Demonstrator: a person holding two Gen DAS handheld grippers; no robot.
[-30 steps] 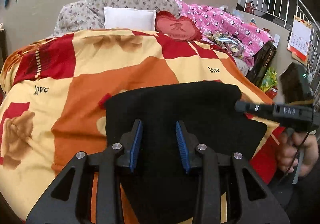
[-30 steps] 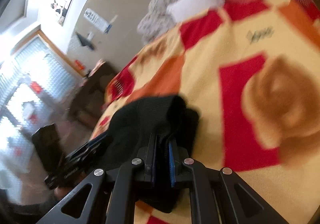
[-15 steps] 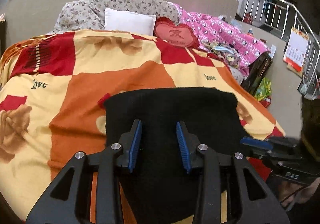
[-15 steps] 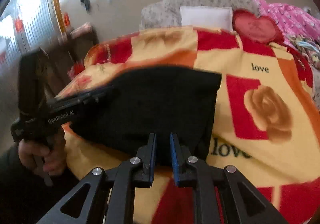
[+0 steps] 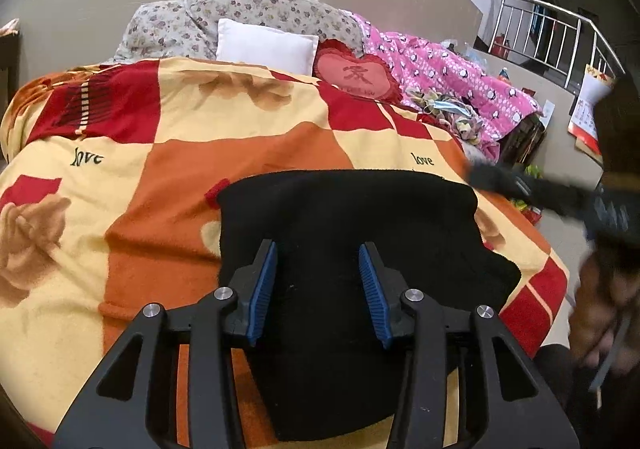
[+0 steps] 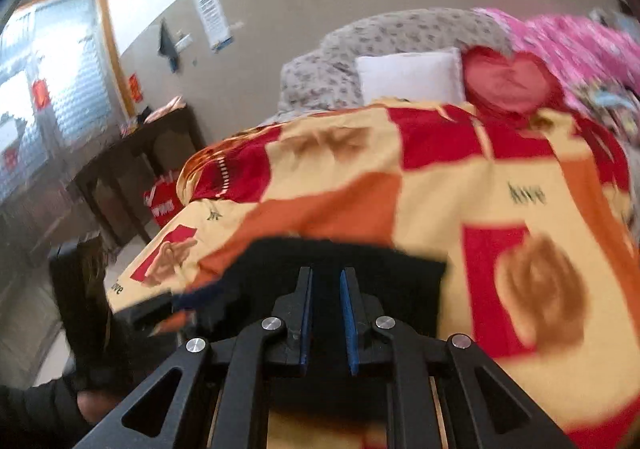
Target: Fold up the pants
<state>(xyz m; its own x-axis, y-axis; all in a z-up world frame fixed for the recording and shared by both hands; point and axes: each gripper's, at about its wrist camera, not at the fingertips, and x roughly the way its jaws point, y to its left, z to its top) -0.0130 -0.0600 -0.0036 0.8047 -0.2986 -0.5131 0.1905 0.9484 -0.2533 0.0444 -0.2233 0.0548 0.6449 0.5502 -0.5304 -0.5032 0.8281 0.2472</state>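
The black pants (image 5: 344, 233) lie folded into a compact block on the patterned blanket (image 5: 160, 153) near the bed's front edge. My left gripper (image 5: 318, 261) is open and empty, hovering just above the near half of the pants. My right gripper (image 6: 326, 289) has a narrow gap between its blue pads and nothing shows between them; it is over the near edge of the pants (image 6: 400, 273). In the left wrist view the right gripper (image 5: 500, 179) appears blurred beside the pants' far right corner.
A white pillow (image 5: 266, 45), a red heart cushion (image 5: 354, 75) and a pink quilt (image 5: 452, 77) lie at the head of the bed. A dark wooden table (image 6: 132, 169) stands left of the bed. A metal railing (image 5: 560, 33) is at the right.
My right gripper has let go of the pants, lifted off and swung; its view now points toward the headboard. The pants lie flatter. My left gripper has stayed open over them.
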